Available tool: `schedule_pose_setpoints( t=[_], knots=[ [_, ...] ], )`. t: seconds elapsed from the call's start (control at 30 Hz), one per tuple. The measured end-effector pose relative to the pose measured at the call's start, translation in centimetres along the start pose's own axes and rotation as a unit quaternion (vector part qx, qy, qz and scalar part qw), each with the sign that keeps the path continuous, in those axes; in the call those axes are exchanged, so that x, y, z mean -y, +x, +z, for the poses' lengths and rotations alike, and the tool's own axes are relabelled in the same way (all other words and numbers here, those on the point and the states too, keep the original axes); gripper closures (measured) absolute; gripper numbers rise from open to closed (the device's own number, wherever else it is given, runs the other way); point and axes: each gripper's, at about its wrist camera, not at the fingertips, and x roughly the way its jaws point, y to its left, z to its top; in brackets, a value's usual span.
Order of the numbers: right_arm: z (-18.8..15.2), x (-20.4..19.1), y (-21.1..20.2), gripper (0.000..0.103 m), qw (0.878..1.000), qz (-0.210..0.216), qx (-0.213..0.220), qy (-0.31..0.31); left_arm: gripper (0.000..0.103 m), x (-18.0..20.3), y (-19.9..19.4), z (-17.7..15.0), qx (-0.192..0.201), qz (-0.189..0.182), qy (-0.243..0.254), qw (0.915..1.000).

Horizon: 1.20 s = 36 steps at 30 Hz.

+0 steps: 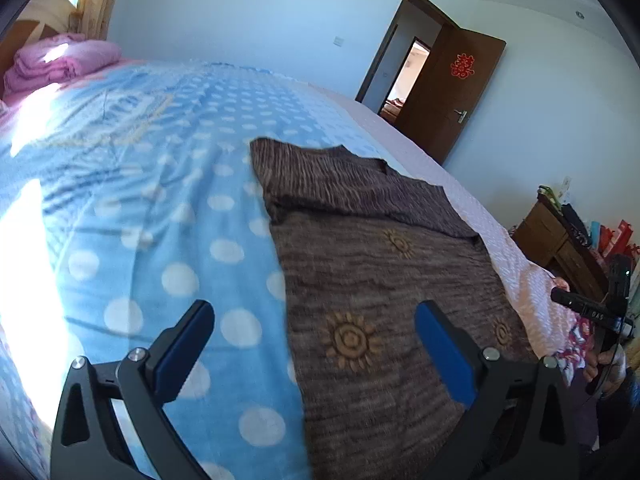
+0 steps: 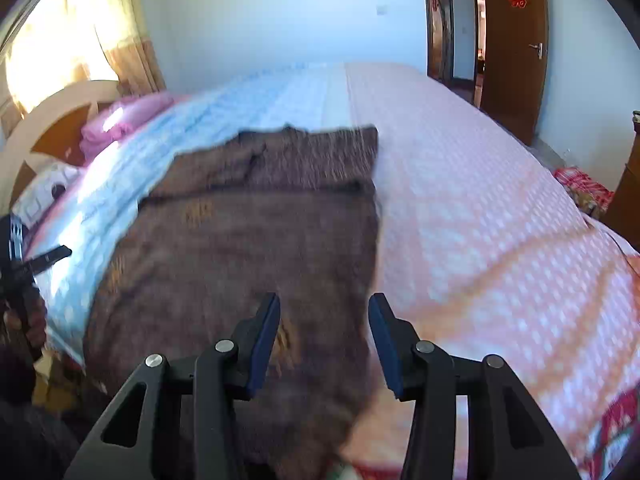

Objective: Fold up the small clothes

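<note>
Bed [image 1: 460,184], largest item: pink dotted coverlet [image 2: 500,220] on one side, blue polka-dot blanket [image 1: 168,208] on other. Brown garment [image 1: 380,280] with gold sun motifs: spread flat across seam between blanket and coverlet, far portion doubled over. Brown door [image 1: 452,100]: ajar, red paper emblem on it. Pink bedding [image 1: 60,60]: heaped by headboard. Left gripper [image 1: 316,344]: jaws spread wide, released, nothing between, above garment edge. Right gripper [image 2: 324,340]: jaws parted, nothing clamped, above garment's near edge.
</note>
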Motion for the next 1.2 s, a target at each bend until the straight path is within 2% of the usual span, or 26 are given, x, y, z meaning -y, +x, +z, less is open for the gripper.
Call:
schedule_pose_setpoints(
  t=[0.13,0.27,0.4,0.6,0.63,0.67,0.73,0.8,0.83,0.9,0.93,0.97,1.0,1.03,1.1,1.2],
  knots=[
    [-3.5,-0.2,-0.2,0.055,0.998,-0.03,-0.044,-0.027,0.005,0.7,0.0,-3.0,-0.027,-0.003,-0.003,0.9996],
    [-6.1,-1.5,0.8,0.055,0.996,-0.021,-0.08,-0.042,0.008,2.0,-0.3,-5.5,-0.058,-0.002,0.004,0.9983],
    [-8.1,-2.7,2.1,0.055,0.989,-0.049,-0.119,-0.073,0.009,2.3,-1.0,-7.6,-0.076,-0.002,0.007,0.9971],
    [-8.8,-2.9,2.0,0.056,0.989,-0.029,-0.125,-0.067,0.009,2.4,-0.6,-9.8,-0.109,0.002,-0.003,0.994],
    [-8.9,-2.9,2.1,0.056,0.989,-0.02,-0.129,-0.064,0.014,2.7,-0.4,-9.7,-0.115,-0.002,-0.001,0.9934],
    [-9.1,-2.8,2.3,0.058,0.989,-0.015,-0.133,-0.061,0.022,3.0,-0.1,-9.8,-0.125,-0.009,0.009,0.992],
    [-9.4,-2.8,2.7,0.074,0.989,-0.022,-0.135,-0.061,0.032,3.7,0.3,-10.3,-0.143,-0.001,0.034,0.9891],
    [-9.5,-2.5,2.7,0.081,0.989,-0.028,-0.132,-0.059,0.034,4.1,0.8,-10.7,-0.154,0.016,0.052,0.9865],
    [-9.4,-2.5,2.7,0.087,0.99,-0.024,-0.132,-0.054,0.034,4.1,0.9,-10.8,-0.159,0.014,0.053,0.9858],
    [-9.4,-2.0,2.7,0.095,0.99,-0.018,-0.135,-0.047,0.037,4.1,1.2,-11.0,-0.171,0.01,0.048,0.984],
    [-9.4,-1.8,2.7,0.095,0.99,-0.015,-0.134,-0.043,0.045,4.0,1.5,-11.2,-0.18,0.013,0.045,0.9826],
    [-9.4,-1.7,2.6,0.095,0.99,-0.008,-0.133,-0.037,0.061,3.8,1.9,-11.3,-0.189,0.017,0.038,0.981],
    [-9.4,-1.5,2.6,0.095,0.991,-0.001,-0.133,-0.03,0.071,3.6,2.2,-11.5,-0.198,0.022,0.029,0.9795],
    [-9.3,-1.3,2.5,0.096,0.991,0.006,-0.134,-0.023,0.089,3.3,2.5,-11.8,-0.206,0.022,0.017,0.9782],
    [-9.0,-0.8,2.2,0.096,0.991,0.028,-0.134,-0.003,0.093,2.9,2.6,-11.9,-0.207,0.006,-0.006,0.9783],
    [-8.2,-0.1,1.1,0.096,0.99,0.071,-0.12,0.033,0.094,3.3,1.9,-11.4,-0.197,-0.005,-0.004,0.9804]
  ],
)
